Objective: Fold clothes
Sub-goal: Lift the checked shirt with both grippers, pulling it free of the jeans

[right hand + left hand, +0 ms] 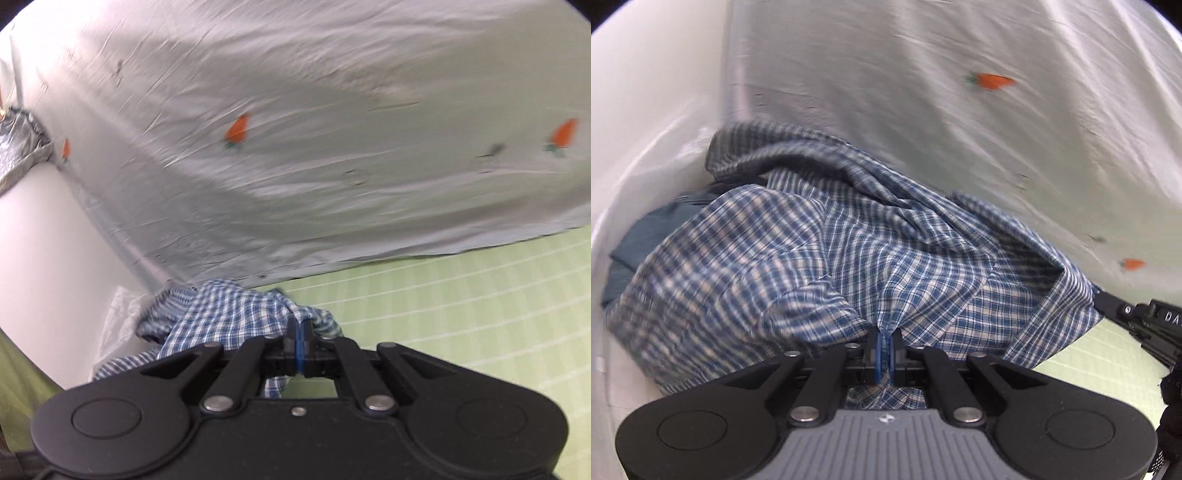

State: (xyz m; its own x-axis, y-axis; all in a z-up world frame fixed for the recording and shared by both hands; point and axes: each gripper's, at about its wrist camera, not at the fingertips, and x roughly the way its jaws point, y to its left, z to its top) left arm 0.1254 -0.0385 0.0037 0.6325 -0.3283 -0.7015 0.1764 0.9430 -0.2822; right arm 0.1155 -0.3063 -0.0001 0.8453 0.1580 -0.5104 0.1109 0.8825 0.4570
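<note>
From the left wrist view, we see our left gripper (885, 338) pinched tight on a fold of the blue plaid shirt (827, 251), its blue pads nearly together with cloth squeezed between them. The shirt bulges up in a crumpled heap just beyond the gripper, partly over a darker blue garment (639, 240) that sits against a white wall or bin side (635, 129) to the shirt's left; which of the two we cannot tell. Beyond the shirt stretches a pale bedsheet with carrot prints (960, 110), and at the shirt's right corner the right gripper (1099, 297) grips the hem over a green checked mat (1100, 354). From the right wrist view, our right gripper (298, 332) is closed on a bunched edge of the same shirt (221, 314), which trails off to the gripper's left toward the white surface (55, 240), with the green mat (461, 314) to the shirt's right and the carrot sheet (295, 147) behind it. We judge that we are at the lifting-out step, carrying the shirt by two points toward open ground. Next we would need to spread our hands apart to pull the cloth taut and lay it flat on the mat before any fold; the blur warns us to keep both grips firm.
</note>
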